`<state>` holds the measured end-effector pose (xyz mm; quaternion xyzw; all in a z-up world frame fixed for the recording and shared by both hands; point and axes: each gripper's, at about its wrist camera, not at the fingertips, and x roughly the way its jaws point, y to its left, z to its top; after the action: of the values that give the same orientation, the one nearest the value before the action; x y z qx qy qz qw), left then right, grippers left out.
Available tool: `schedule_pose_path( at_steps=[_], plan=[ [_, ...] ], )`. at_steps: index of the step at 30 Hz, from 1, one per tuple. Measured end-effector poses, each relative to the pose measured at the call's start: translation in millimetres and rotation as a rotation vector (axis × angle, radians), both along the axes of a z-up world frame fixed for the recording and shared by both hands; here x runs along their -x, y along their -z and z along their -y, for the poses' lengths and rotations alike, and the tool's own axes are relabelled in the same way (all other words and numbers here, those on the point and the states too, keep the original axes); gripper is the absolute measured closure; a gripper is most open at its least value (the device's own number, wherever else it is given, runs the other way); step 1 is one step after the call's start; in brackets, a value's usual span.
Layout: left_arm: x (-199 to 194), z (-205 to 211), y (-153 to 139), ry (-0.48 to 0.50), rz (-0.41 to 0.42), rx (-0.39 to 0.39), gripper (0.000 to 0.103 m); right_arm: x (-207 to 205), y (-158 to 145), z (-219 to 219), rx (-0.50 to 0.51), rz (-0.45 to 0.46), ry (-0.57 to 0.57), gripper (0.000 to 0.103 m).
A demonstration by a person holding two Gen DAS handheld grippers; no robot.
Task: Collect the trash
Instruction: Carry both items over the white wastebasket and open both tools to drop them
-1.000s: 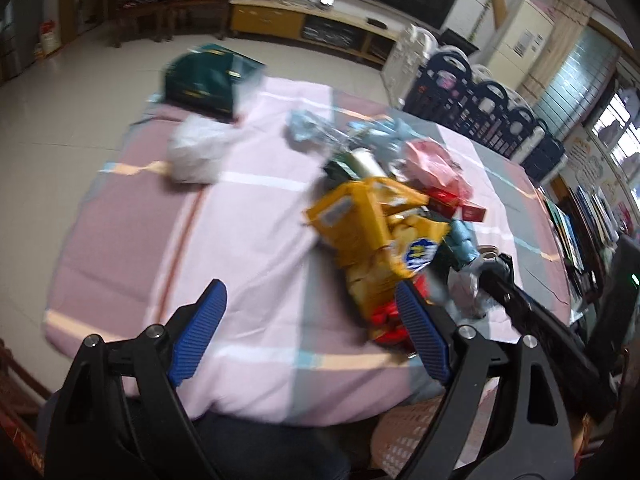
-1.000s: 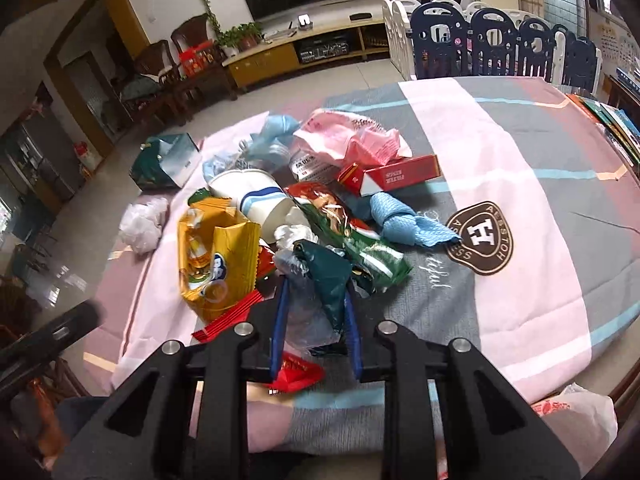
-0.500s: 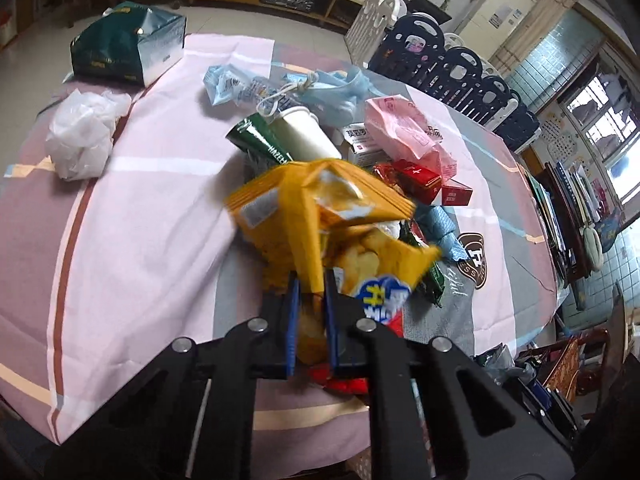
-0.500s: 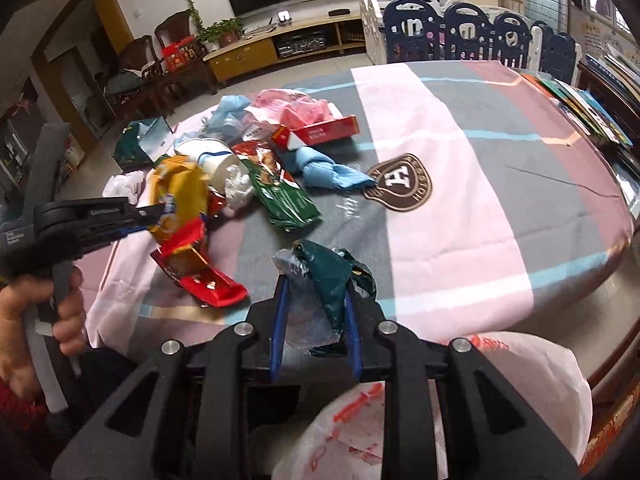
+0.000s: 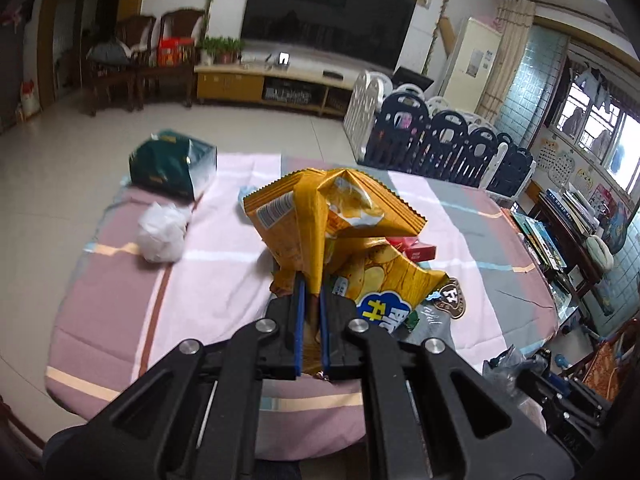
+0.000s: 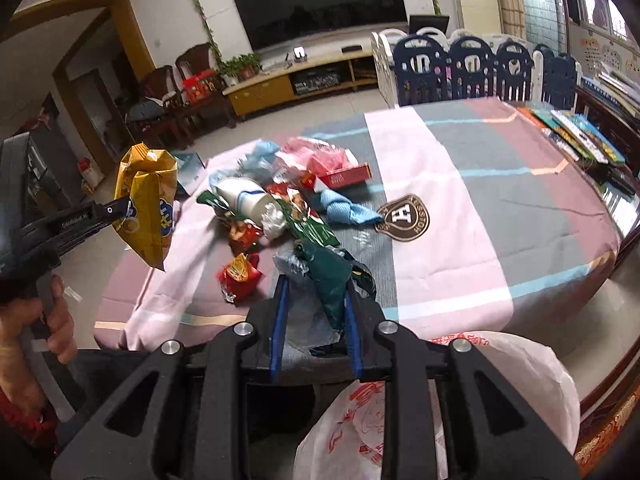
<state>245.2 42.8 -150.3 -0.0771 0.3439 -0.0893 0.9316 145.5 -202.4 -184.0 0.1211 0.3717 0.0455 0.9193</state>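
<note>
My left gripper [image 5: 311,292] is shut on a yellow chip bag [image 5: 340,232] and holds it lifted above the table; the bag also shows at the left of the right wrist view [image 6: 146,208]. My right gripper [image 6: 314,292] is shut on a dark green and clear crumpled wrapper [image 6: 324,276], held over the near table edge. A white plastic trash bag [image 6: 500,392] with red print sits below the right gripper. A pile of trash lies on the table: a white cup [image 6: 244,196], a green packet [image 6: 308,228], a red wrapper [image 6: 240,276], a blue rag [image 6: 348,212].
A striped cloth covers the round table [image 6: 460,184]. A green tissue box [image 5: 168,164] and a white crumpled bag [image 5: 162,232] sit at the far left. Blue and white play fence panels [image 5: 448,148] stand behind. Books [image 6: 580,136] lie on the right.
The left gripper has lifted the yellow chip bag up off the pile. The right gripper has drawn back with its wrapper toward the white trash bag.
</note>
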Motion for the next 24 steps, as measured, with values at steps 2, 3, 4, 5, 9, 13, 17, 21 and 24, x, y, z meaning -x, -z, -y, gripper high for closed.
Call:
schedule_pose_path(
  at_steps=[2,3,4,5,9,13,17,21,24],
  plan=[
    [18,5,-14,0.013,0.034,0.001,0.096,10,-11,2,0.003,0.017,0.001,0.077],
    [28,8,-20,0.023,0.049,0.004,0.096,14,-16,3,0.006,0.023,0.004,0.077],
    [38,13,-25,0.038,0.057,0.015,0.096,22,-21,6,0.012,0.029,0.009,0.077],
    [49,17,-27,0.056,0.055,0.031,0.096,29,-25,10,0.019,0.034,0.016,0.077],
    [93,51,-20,0.162,0.010,0.065,0.096,63,-34,31,0.068,0.030,0.060,0.077],
    [132,94,-4,0.301,-0.028,-0.001,0.096,92,-35,62,0.117,0.011,0.133,0.077],
    [165,130,5,0.437,-0.010,-0.094,0.096,108,-31,94,0.112,-0.031,0.206,0.077],
    [179,160,24,0.584,-0.047,-0.144,0.096,119,-29,107,0.125,-0.048,0.249,0.077],
    [184,180,45,0.669,-0.100,-0.169,0.096,127,-28,112,0.124,-0.045,0.276,0.077]
  ],
)
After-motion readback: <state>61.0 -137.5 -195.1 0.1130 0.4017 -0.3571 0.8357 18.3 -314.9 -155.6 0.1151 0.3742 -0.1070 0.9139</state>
